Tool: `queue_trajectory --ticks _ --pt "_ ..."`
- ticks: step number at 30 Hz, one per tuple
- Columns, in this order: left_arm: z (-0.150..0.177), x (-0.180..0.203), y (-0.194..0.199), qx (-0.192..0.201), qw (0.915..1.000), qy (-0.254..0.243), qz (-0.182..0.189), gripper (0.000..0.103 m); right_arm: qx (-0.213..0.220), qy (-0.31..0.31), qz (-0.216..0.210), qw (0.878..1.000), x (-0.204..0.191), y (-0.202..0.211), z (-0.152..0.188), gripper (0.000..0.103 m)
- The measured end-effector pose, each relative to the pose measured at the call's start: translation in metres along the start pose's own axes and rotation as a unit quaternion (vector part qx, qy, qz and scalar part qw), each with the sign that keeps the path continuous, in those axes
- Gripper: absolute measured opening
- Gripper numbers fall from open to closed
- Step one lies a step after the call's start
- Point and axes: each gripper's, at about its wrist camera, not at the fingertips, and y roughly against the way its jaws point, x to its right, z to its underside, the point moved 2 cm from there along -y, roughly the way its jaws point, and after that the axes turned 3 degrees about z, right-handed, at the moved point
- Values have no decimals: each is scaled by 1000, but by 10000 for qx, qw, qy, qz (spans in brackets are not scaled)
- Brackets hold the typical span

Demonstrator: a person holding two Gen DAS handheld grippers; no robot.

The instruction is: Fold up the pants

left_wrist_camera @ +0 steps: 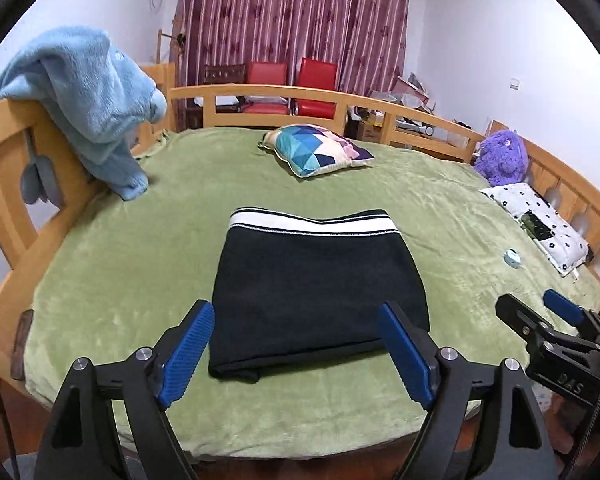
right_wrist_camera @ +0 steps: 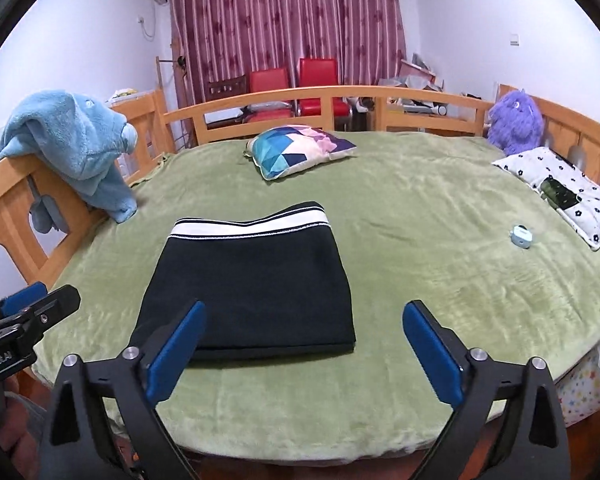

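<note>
The black pants [left_wrist_camera: 316, 292] [right_wrist_camera: 252, 280] lie folded into a compact rectangle on the green blanket [left_wrist_camera: 112, 280], with the white-striped waistband on the far side. My left gripper [left_wrist_camera: 296, 312] is open above the pants' near edge, with nothing between its blue pads. The right gripper [right_wrist_camera: 306, 312] is open too, wide, over the pants' near right corner and apart from the cloth. Each gripper shows at the edge of the other's view: the right gripper [left_wrist_camera: 536, 304] at the far right of the left wrist view, the left gripper [right_wrist_camera: 40, 298] at the far left of the right wrist view.
A patterned cushion [left_wrist_camera: 320, 150] lies at the far middle of the bed. A blue fleece garment [left_wrist_camera: 84, 100] hangs over the wooden rail on the left. A purple plush toy [left_wrist_camera: 502, 156], a white flowered pillow [left_wrist_camera: 540, 228] and a small blue object [left_wrist_camera: 511, 258] sit to the right.
</note>
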Motion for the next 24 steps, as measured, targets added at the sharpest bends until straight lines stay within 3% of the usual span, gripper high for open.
queue_trajectory --ticks 6,24 --pt "4 10 -1 -148 9998 -91 68 85 55 -40 55 10000 3 14 1 102" --pt "7 12 0 -98 9999 -106 34 85 23 -19 51 10000 -2 17 1 102"
